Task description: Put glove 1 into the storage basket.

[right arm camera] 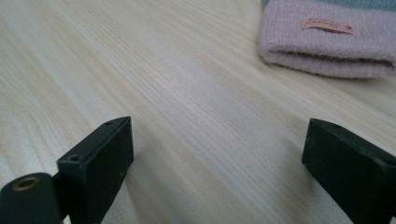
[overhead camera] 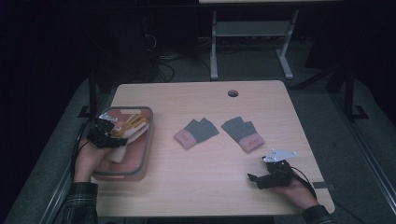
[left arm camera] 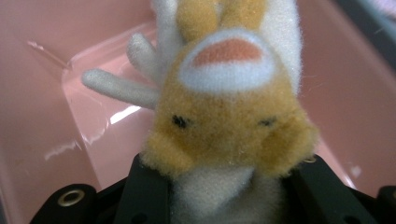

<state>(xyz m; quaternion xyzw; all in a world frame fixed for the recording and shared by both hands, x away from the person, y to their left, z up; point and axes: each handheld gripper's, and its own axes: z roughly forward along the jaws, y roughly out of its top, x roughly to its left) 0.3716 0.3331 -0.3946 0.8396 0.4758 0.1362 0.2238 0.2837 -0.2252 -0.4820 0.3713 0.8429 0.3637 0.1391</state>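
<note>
Wooden table [overhead camera: 201, 182] with a pink bin [overhead camera: 145, 150] at its left edge; two grey-and-pink folded mittens, left mitten [overhead camera: 196, 132] and right mitten [overhead camera: 243, 134], lie side by side mid-table, outside the bin. Left gripper [overhead camera: 113, 134] is over the bin, jaws clamped on a fluffy orange-and-white plush glove [left arm camera: 224, 116], which sits inside the bin against its pink floor. Right gripper [overhead camera: 254, 179] rests low near the table's front right, jaws wide apart, nothing between them, pink cuff of the right mitten just ahead in its view. Looks like packing knitwear into the bin: plush item roughly in, release pending; both mittens left to go.
</note>
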